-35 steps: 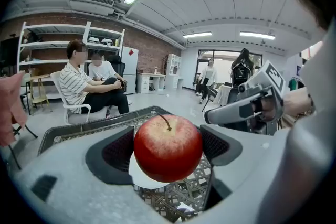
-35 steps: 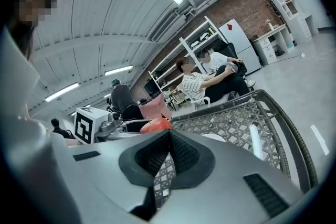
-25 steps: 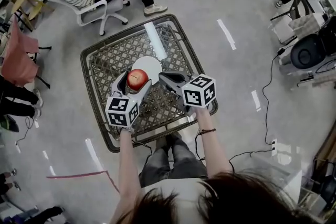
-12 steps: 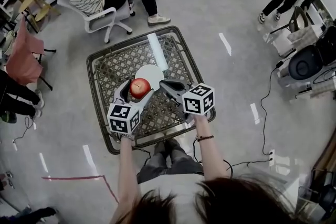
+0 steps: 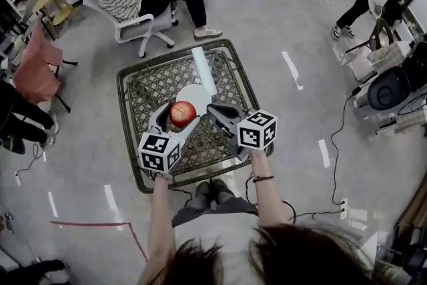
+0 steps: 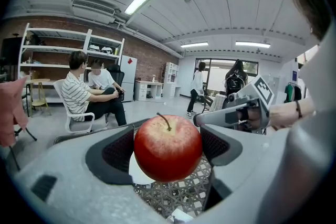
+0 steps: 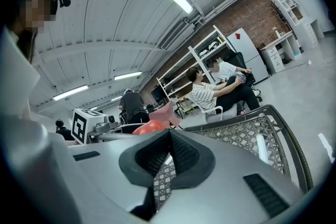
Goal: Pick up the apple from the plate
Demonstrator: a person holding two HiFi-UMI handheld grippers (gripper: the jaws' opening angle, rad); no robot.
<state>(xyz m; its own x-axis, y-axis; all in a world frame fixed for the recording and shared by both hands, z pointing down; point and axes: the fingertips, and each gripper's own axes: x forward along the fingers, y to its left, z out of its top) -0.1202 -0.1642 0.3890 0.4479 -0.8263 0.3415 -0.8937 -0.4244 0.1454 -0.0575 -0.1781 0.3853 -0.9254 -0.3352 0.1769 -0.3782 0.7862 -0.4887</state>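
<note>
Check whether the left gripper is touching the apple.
Touching. The left gripper view shows the left gripper's two jaws pressed against opposite sides of the apple, with no gap.

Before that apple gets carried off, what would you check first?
1. Left claw shut on the apple: ok, pads press both sides.
2. Apple upright, stem up: ok.
3. Apple clear of the white plate: ok, the woven table shows beneath it.
4. Right claw out of the way: ok, shut and empty, off to the side.
5. Grip firm enough not to slip: cannot tell.
</note>
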